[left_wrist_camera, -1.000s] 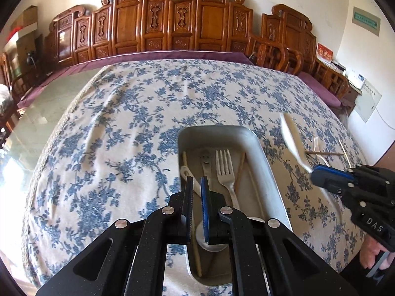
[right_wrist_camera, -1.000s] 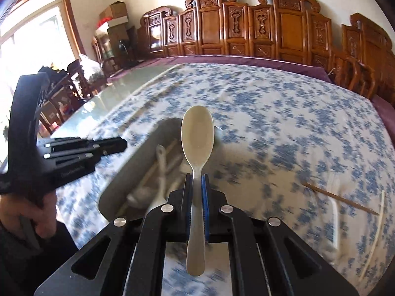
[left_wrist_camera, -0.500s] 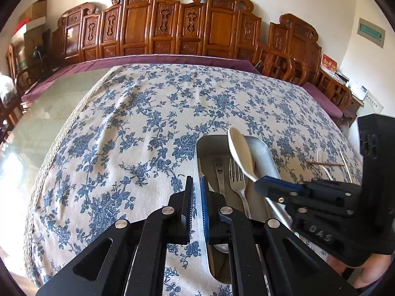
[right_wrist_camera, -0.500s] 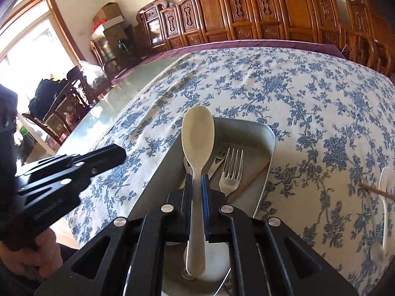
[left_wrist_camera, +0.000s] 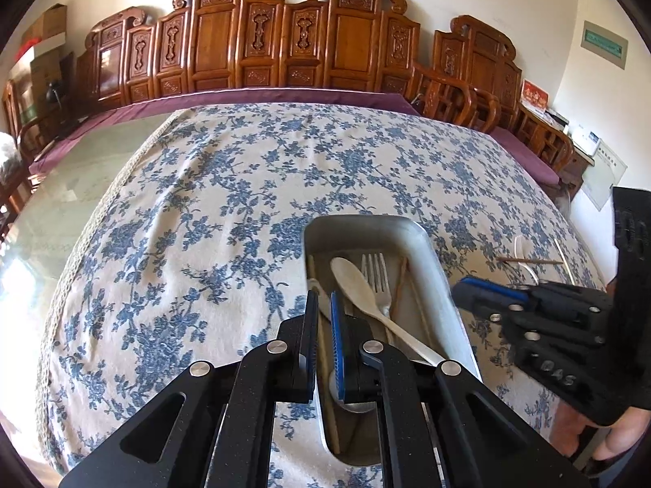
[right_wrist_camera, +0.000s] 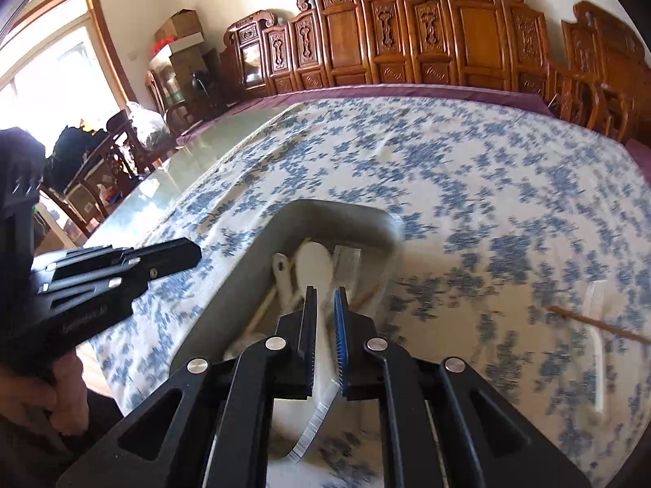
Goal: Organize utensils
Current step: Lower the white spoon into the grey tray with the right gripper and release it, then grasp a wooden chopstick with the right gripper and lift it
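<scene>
Spoon (left_wrist_camera: 358, 288), cream plastic, lay in the metal tray (left_wrist_camera: 427, 244) across the fork (left_wrist_camera: 376, 280), bowl toward 12 o'clock, handle running to 5 o'clock; the right wrist view was blurred, but the handle looked to sit between the right gripper (right_wrist_camera: 324, 317) pads with a sliver of gap, so whether they pressed on it I cannot tell. Left gripper (left_wrist_camera: 321, 325) was closed on nothing, hovering over the tray's 9 o'clock rim. Tray also held chopsticks (left_wrist_camera: 400, 280) and a white spoon (right_wrist_camera: 280, 268). Judged mostly done: several utensils in. Left on the floral tablecloth (left_wrist_camera: 203, 244) at 3 o'clock of the tray: a brown stick (left_wrist_camera: 529, 260) and pale plastic pieces (right_wrist_camera: 596, 325), not yet collected.
</scene>
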### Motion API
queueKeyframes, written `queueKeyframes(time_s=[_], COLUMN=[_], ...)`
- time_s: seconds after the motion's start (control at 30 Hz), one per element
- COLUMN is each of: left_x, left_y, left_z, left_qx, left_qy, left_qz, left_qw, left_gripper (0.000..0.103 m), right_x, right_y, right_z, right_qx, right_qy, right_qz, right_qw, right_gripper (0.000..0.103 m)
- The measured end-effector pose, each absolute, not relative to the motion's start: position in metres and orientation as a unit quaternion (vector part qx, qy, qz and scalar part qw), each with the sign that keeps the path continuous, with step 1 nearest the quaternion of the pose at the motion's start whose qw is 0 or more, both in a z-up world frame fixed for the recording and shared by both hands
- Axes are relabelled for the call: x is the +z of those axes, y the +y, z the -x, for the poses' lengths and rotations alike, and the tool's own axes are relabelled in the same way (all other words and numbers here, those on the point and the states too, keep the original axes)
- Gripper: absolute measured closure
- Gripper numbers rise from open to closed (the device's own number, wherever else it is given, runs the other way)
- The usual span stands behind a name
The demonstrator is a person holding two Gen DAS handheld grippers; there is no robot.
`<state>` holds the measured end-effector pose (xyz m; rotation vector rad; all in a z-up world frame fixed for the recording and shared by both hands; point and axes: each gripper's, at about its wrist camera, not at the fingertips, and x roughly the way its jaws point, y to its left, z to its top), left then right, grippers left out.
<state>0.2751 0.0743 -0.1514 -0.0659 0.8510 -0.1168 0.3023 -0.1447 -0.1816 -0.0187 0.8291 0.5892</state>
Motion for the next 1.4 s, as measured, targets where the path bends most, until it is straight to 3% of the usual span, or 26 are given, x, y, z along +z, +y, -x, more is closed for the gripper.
queueKeyframes(time_s=[0.27,0.47,0.7,0.9,1.4], left_x=[-0.144,-0.147,-0.156,-0.164,-0.174], left_y=[0.041,0.009,-0.018,-0.039,-0.078], left_z=[-0.274,-0.275,-0.275,-0.275,-0.266], left_qx=[-0.095,-0.121,-0.134,-0.143,-0.164], left_qy=[0.404,0.406,0.416,0.424,0.426], left_qz=[0.031,0.023,0.015,0.003,-0.031], left_qw=[0.909,0.905,0.899,0.894,0.889], left_gripper=[0.097,0.088,0.068,0.064,0.061], right_x=[-0.172,-0.179,-0.203,-0.225,-0.248], right_y=[-0.228,-0.308,-0.372,-0.382,-0.386], right_z=[-0.288,-0.291,-0.313,-0.35,-0.39], right_qx=[0.213,0.133,0.093,0.105,0.178], right_qy=[0.382,0.395,0.417,0.433,0.481], right_qz=[0.049,0.072,0.096,0.118,0.122], right_qw=[0.898,0.906,0.899,0.887,0.85], right_gripper=[0.092,0.092,0.072,0.059,0.059])
